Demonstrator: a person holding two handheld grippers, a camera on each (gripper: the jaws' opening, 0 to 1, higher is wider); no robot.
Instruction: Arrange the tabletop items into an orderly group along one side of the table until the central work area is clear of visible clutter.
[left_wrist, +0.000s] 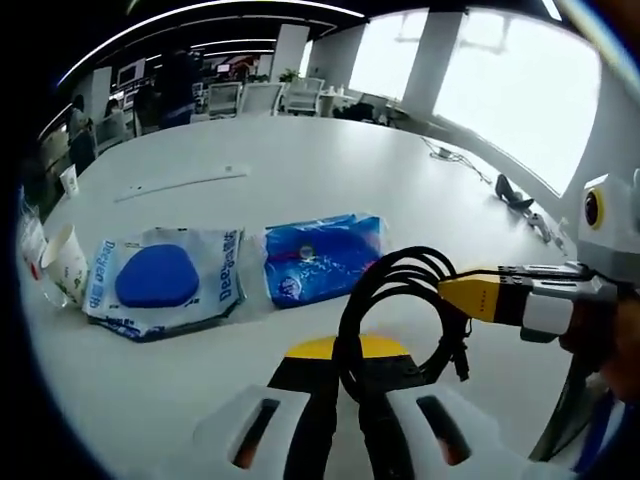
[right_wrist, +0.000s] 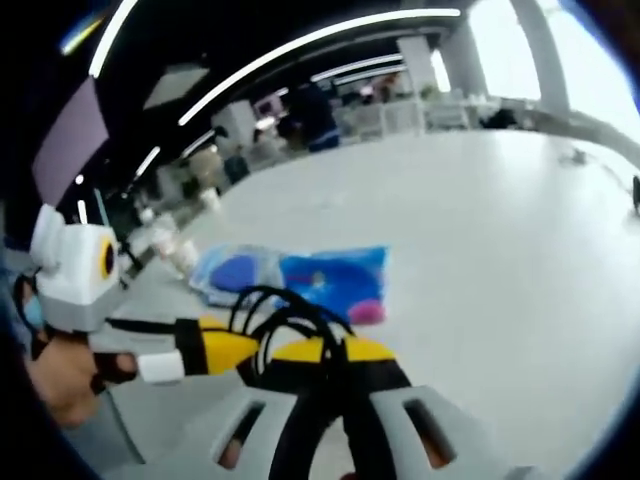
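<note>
A coiled black cable (left_wrist: 395, 315) hangs above the white table (left_wrist: 300, 150), with both grippers on it. My left gripper (left_wrist: 340, 350) rises from the bottom of the left gripper view, yellow tips together, with the cable running down between its jaws. My right gripper (left_wrist: 462, 298) comes in from the right and pinches the coil's right side. In the right gripper view the cable (right_wrist: 280, 305) loops over my right gripper (right_wrist: 330, 352), and the left gripper (right_wrist: 245, 350) reaches in from the left. Beyond lie a white-and-blue pouch (left_wrist: 160, 280) and a blue packet (left_wrist: 320, 258).
Paper cups (left_wrist: 65, 262) stand at the table's left edge. A thin white strip (left_wrist: 180, 185) lies farther back. A black object (left_wrist: 512, 192) and loose wires (left_wrist: 445, 152) sit near the far right edge. A small pink thing (right_wrist: 365, 312) lies by the blue packet (right_wrist: 335, 275). Chairs stand beyond the table.
</note>
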